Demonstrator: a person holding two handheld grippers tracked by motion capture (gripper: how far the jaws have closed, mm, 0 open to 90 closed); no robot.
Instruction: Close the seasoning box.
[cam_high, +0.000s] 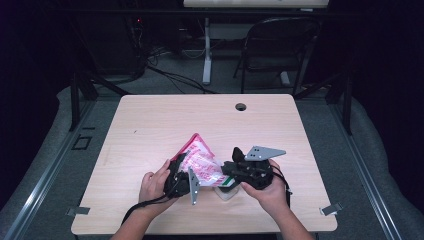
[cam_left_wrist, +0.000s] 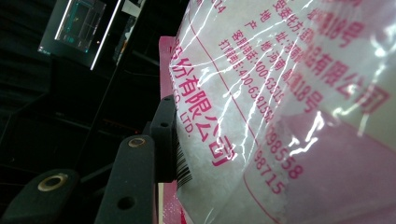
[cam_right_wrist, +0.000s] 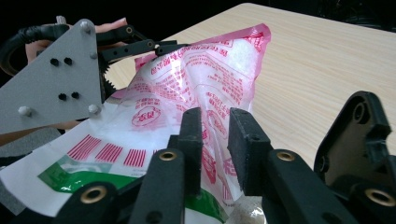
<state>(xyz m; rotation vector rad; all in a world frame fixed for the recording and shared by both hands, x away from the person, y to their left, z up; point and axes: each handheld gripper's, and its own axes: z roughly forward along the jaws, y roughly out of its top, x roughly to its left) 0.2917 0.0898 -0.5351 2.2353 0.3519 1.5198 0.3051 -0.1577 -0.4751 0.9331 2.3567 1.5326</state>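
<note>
- The plastic bag (cam_left_wrist: 280, 112) runs off the top, right and bottom edges in the left gripper view.
- Its bottom corner, in the high view, is covered by the right hand-held gripper (cam_high: 235, 167).

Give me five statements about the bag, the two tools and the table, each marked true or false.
1. The bag bears pink print. True.
2. The left tool lies alone on the table. False: a hand holds it, and one pad presses against the bag.
3. The right tool has a fold of the bag between its pads. True.
4. The bag lies flat. False: one corner points up.
5. The table is glass. False: light wood.
</note>
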